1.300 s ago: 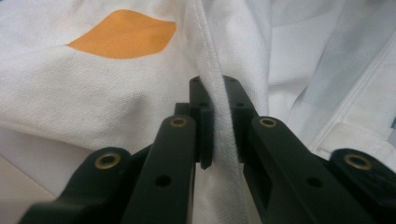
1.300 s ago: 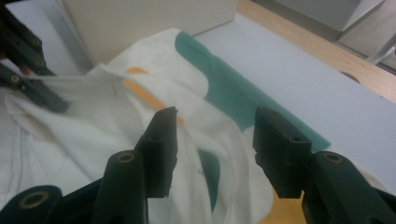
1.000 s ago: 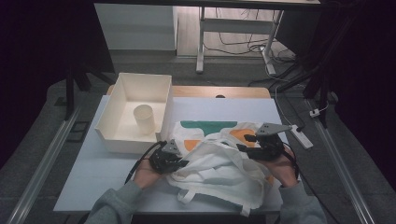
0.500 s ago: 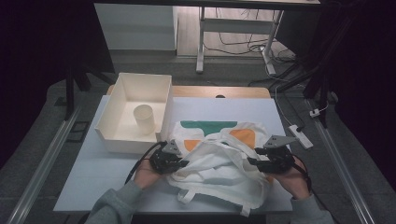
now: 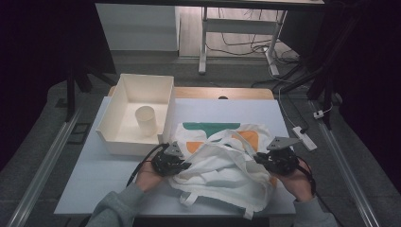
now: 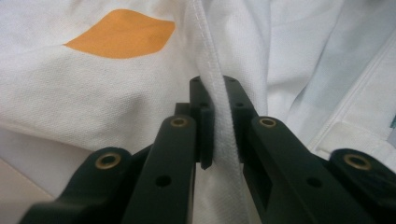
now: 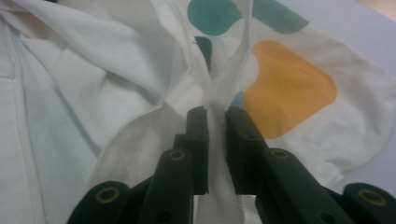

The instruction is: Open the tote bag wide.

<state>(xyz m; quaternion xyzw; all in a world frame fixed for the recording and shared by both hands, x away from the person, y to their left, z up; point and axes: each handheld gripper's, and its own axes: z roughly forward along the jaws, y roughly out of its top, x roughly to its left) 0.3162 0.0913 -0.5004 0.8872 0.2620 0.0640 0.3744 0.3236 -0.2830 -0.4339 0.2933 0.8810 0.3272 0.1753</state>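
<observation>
Right tool point(image 5: 263, 160) just clenched on crumpled bag point(image 5: 227, 165), lengthwise left-right; left tool point(image 5: 183, 165) clenched on hem

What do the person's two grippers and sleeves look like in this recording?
Both grippers are black. The left gripper and right gripper each have two flat black jaws on arms set with brass-coloured rivets and small holes. A grey three-cornered plate tops the right one, a smaller grey plate the left. A black cable loops from the left gripper. Grey sleeves cover both forearms.

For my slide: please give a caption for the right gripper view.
Right gripper pinching a white strap of the printed cloth bag.
</observation>
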